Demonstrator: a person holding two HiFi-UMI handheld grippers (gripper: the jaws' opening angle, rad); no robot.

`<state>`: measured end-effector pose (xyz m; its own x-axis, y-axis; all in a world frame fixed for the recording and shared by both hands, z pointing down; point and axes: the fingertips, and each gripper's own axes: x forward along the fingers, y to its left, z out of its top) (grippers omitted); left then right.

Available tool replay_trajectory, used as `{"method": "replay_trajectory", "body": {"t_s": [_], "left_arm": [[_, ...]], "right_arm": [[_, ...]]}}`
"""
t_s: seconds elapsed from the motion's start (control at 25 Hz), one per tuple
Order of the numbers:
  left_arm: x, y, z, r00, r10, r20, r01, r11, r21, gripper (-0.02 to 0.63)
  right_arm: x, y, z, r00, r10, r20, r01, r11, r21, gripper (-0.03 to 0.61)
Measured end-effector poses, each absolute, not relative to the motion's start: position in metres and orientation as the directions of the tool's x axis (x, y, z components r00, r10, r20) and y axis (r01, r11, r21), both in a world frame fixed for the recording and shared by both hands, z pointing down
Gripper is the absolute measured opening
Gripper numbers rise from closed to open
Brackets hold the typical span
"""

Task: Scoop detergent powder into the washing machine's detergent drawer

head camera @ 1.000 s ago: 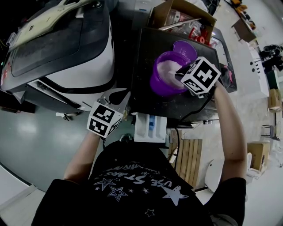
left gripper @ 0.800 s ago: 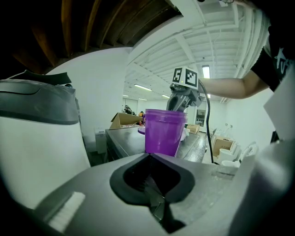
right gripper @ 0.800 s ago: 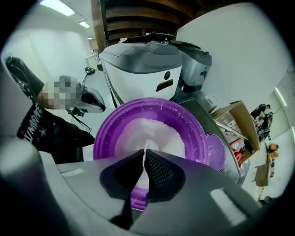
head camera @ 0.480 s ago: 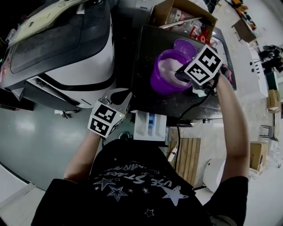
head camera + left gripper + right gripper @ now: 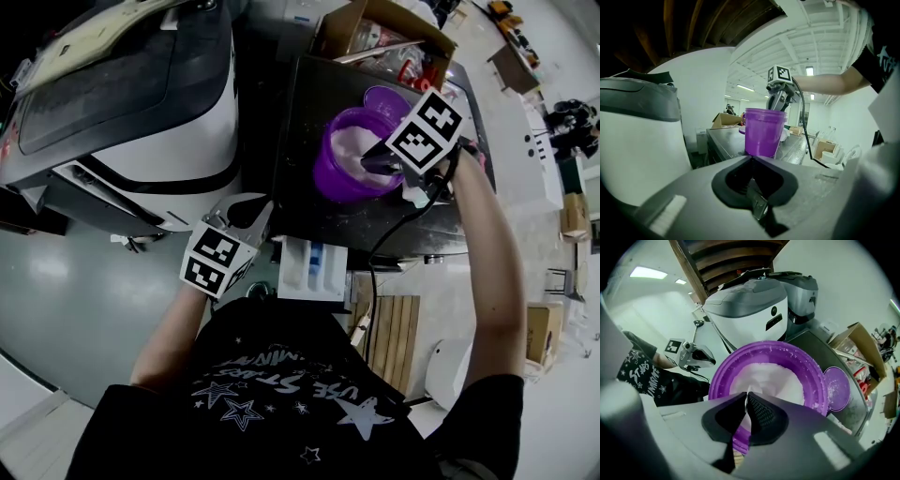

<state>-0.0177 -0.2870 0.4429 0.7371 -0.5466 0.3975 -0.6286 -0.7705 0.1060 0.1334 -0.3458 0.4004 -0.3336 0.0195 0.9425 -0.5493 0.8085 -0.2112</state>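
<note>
A purple tub (image 5: 339,176) of white detergent powder (image 5: 768,378) stands on the dark washing machine top (image 5: 300,122). Its lid (image 5: 392,99) lies just behind it. My right gripper (image 5: 372,161) dips over the tub's rim, shut on a thin white scoop handle (image 5: 746,399); the scoop's bowl is lost against the powder. The white detergent drawer (image 5: 314,270) sticks out at the machine's front, below the tub. My left gripper (image 5: 261,206) hovers left of the drawer, shut and holding nothing. In the left gripper view the tub (image 5: 764,131) is straight ahead.
A white top-loading washer (image 5: 141,103) stands to the left. A cardboard box (image 5: 375,37) of odds and ends sits behind the tub. A black cable (image 5: 375,253) hangs from my right gripper past the drawer. A wooden pallet (image 5: 394,328) lies on the floor.
My right gripper has lifted its rear and tipped further down into the tub. The left gripper has drifted slightly down and left.
</note>
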Motion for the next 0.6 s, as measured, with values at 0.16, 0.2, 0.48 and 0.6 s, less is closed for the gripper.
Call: {"method": "replay_trajectory", "body": {"t_s": [0.16, 0.2, 0.48, 0.6], "left_arm": [[-0.016, -0.286, 0.443, 0.742, -0.541, 0.397, -0.623, -0.775, 0.109, 0.0], [-0.016, -0.286, 0.444, 0.743, -0.539, 0.397, -0.621, -0.776, 0.109, 0.0], [-0.016, -0.283, 0.445, 0.746, -0.531, 0.403, -0.613, -0.784, 0.102, 0.0], [-0.017, -0.282, 0.446, 0.745, -0.53, 0.406, -0.611, -0.786, 0.095, 0.0]], "right_arm": [[0.132, -0.344, 0.4, -0.338, 0.03, 0.941, -0.551, 0.804, -0.224, 0.035], [0.131, -0.344, 0.399, -0.348, 0.036, 0.937, -0.554, 0.798, -0.237, 0.035], [0.119, -0.339, 0.391, -0.428, 0.092, 0.899, -0.542, 0.77, -0.337, 0.037], [0.12, -0.341, 0.391, -0.443, 0.099, 0.891, -0.555, 0.75, -0.359, 0.037]]}}
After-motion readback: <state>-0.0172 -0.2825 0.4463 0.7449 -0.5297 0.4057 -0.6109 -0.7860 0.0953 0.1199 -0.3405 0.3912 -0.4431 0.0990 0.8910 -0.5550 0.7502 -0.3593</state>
